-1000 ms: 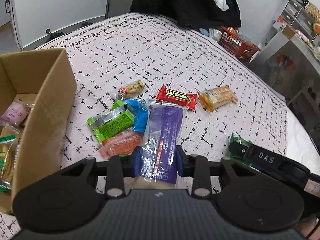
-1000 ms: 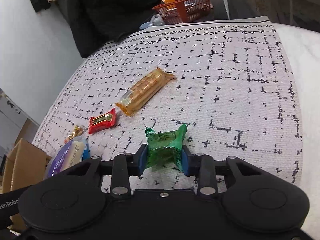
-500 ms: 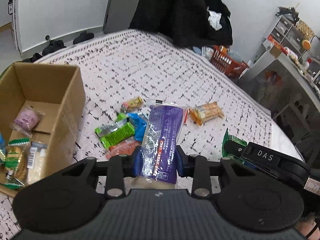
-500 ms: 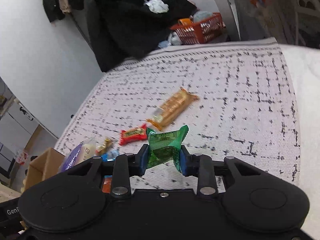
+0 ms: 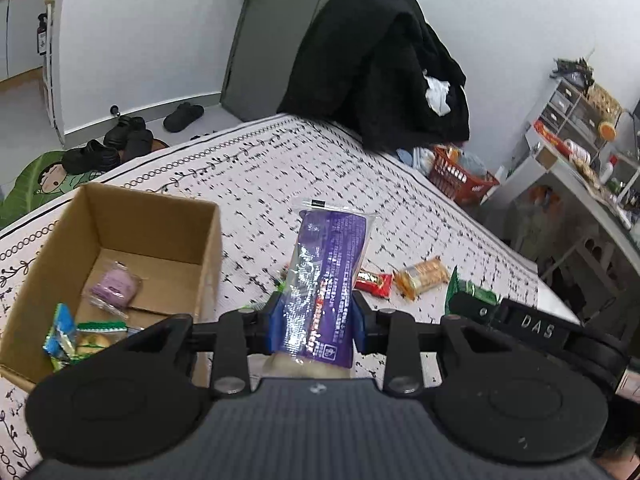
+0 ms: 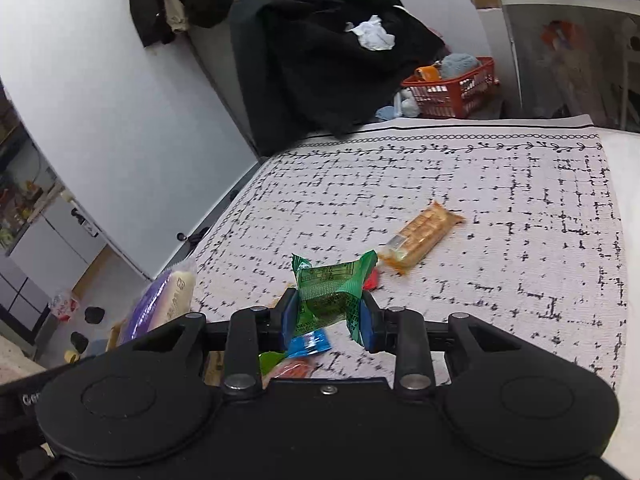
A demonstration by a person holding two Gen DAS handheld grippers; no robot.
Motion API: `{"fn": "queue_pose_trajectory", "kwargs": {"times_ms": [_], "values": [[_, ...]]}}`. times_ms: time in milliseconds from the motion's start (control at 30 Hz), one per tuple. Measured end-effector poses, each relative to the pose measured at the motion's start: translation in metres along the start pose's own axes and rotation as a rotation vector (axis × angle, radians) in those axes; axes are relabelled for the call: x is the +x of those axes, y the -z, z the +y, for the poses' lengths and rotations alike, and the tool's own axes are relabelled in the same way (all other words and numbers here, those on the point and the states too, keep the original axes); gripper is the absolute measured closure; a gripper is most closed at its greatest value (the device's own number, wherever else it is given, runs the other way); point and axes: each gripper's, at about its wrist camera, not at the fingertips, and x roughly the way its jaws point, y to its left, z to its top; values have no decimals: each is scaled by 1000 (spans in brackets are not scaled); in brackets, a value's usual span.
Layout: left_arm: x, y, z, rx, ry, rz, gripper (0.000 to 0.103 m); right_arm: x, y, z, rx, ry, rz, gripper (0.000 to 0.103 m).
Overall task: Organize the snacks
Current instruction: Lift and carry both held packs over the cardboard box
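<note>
The left gripper [image 5: 316, 322] is clenched on a long purple snack packet [image 5: 326, 276], held in the air just beside the near right wall of the open cardboard box [image 5: 208, 256], which sits near the left edge of the patterned bed cover [image 5: 320, 176]. The right gripper [image 6: 329, 314] grips a small green packet [image 6: 330, 284] above the loose snacks, including the orange cracker pack [image 6: 420, 236]. The purple packet is slick and gripped low, so it may slide or tip out short of the box. Its long free end may catch the box wall. The green wrapper, pinched by crinkled film, may slip.
</note>
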Motion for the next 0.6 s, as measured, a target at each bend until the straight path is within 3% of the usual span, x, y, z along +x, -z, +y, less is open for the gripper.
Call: {"fn": "queue_pose_trajectory", "kwargs": {"times_ms": [600], "values": [[-33, -9, 64, -120, 31, -71, 70, -13, 21, 76, -53, -29, 1, 72]]}}
